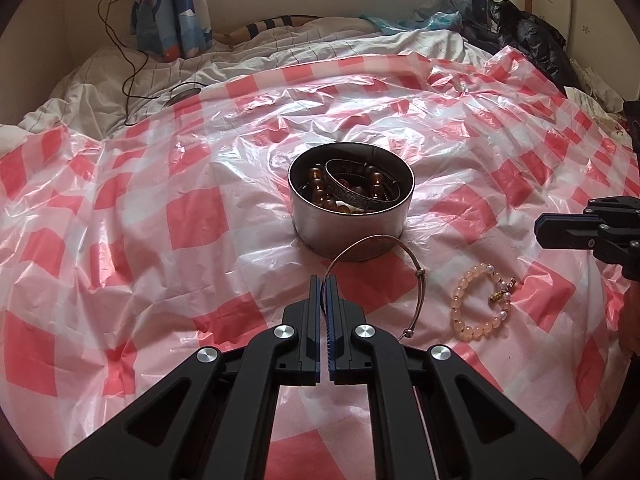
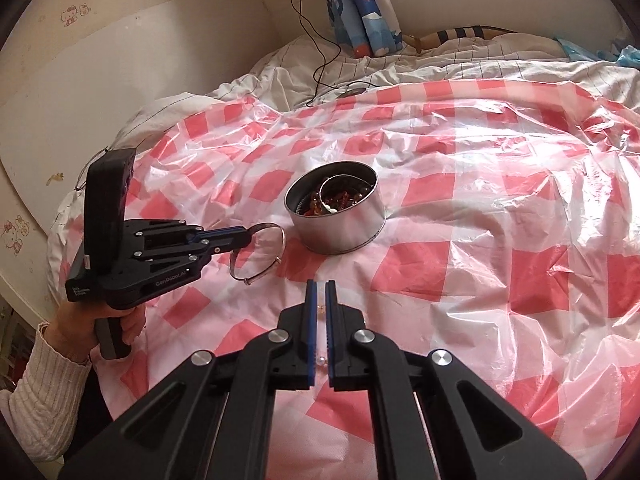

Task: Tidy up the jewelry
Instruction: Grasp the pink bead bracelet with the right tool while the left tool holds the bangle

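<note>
A round metal tin holding several bracelets stands on the red-and-white checked plastic sheet; it also shows in the right wrist view. My left gripper is shut on a thin silver bangle, held just in front of the tin; the bangle and left gripper show in the right wrist view. A pale peach bead bracelet lies on the sheet to the right. My right gripper is shut and empty above that bracelet, whose beads peek between the fingers.
The sheet covers a bed with a rumpled white duvet behind. A black charger cable runs from the wall onto the duvet. Dark clothing is piled at the far right. A wall lies to the left.
</note>
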Demonstrator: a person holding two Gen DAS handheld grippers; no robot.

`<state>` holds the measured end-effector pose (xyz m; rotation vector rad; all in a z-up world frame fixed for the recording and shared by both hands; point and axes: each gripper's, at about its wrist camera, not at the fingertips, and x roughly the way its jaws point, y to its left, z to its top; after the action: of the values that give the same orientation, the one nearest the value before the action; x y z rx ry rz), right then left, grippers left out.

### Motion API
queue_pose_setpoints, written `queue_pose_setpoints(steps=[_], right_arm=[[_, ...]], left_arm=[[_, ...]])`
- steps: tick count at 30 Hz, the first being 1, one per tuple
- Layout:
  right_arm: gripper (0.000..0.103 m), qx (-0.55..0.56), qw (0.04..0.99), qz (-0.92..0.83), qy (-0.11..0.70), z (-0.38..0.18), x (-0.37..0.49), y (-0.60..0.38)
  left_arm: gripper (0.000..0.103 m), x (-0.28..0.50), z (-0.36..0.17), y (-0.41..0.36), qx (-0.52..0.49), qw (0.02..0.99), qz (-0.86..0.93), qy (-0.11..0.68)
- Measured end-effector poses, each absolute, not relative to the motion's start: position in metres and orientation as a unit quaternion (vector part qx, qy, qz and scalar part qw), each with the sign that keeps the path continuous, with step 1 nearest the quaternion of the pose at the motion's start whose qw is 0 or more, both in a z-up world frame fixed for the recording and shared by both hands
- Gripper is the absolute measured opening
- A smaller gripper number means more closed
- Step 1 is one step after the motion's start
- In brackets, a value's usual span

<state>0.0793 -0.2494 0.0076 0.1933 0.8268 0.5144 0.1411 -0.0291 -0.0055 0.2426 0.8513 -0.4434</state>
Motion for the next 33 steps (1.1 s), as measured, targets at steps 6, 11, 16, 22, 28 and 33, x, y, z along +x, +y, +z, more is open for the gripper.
queue_pose_setpoints(steps=[6, 11, 16, 22, 28, 33], right_arm=[[0.057, 0.038, 0.879, 0.222, 0.421, -0.005, 0.086, -0.235], [0.057, -0.035, 0.876, 0.211, 0.432, -0.019, 0.087, -0.217], [0.031, -0.099, 0.866, 0.183, 0.454, -0.040, 0.091, -0.203], [0.008, -0.139, 0.873, 0.177, 0.432, -0.039, 0.081, -0.194], [0.008, -0.041, 0.888, 0.204, 0.410, -0.016, 0.082, -0.218], [0.008, 0.046, 0.884, 0.240, 0.399, -0.003, 0.085, -0.237]], left_arm=[[0.002, 0.142, -0.007, -0.032, 0.120, 0.877, -0.214, 0.413], [0.002, 0.142, -0.009, -0.034, 0.122, 0.876, -0.216, 0.414], [0.002, 0.142, -0.010, -0.037, 0.126, 0.875, -0.217, 0.415], [0.002, 0.142, -0.010, -0.038, 0.125, 0.875, -0.217, 0.415], [0.002, 0.142, -0.008, -0.036, 0.120, 0.878, -0.214, 0.410], [0.002, 0.141, -0.005, -0.035, 0.122, 0.881, -0.213, 0.405]])
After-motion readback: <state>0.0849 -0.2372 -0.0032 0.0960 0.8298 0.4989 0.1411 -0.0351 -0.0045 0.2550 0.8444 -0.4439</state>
